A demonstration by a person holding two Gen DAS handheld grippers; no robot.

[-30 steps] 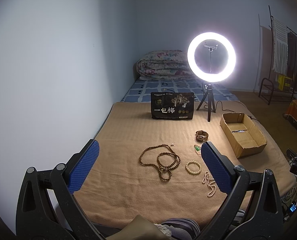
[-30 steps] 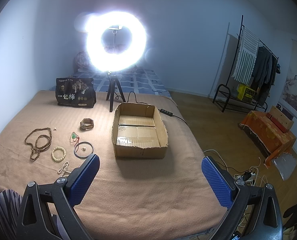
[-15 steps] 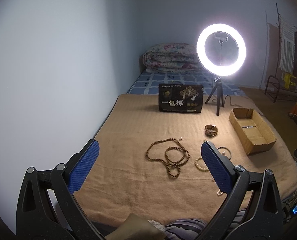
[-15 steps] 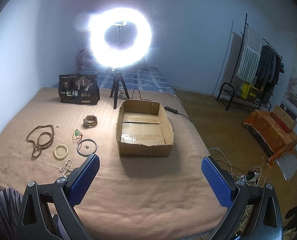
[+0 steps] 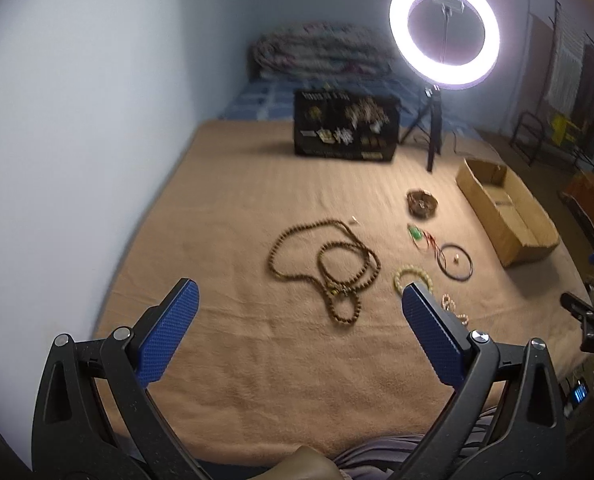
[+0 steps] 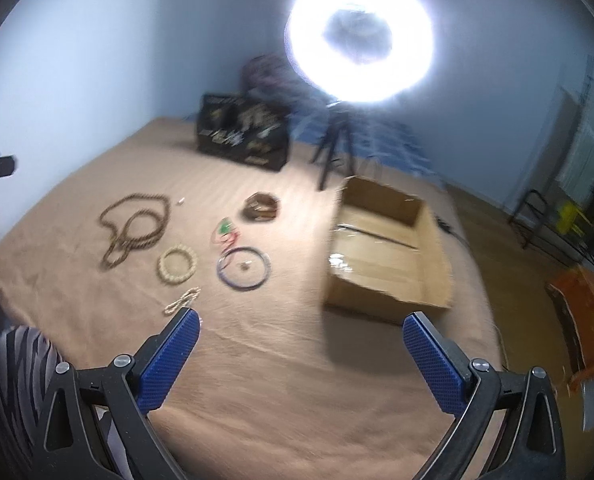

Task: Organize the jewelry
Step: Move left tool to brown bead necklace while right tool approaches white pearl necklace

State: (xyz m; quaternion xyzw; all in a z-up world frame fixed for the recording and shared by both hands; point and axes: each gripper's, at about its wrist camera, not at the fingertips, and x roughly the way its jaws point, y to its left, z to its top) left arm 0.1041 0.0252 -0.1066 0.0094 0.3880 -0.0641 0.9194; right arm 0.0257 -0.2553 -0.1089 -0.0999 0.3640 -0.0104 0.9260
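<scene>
Brown wooden beads (image 5: 325, 264) lie looped at the centre of your left view, dead ahead of your left gripper (image 5: 297, 330), with the cardboard box (image 6: 389, 248) centre-right before your right gripper (image 6: 301, 354), both wide open and empty.

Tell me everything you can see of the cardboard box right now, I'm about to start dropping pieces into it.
The cardboard box is a shallow, open-topped rectangular carton of plain brown corrugated board, with no lid and ragged, worn top edges. It sits flat and upright on the tan blanket, to the right of the spread-out jewelry and in front of the ring light's tripod. Shiny tape runs across its inner floor. It looks empty, though blur hides small detail. No jewelry and neither gripper touches it; only the blanket does.
</scene>
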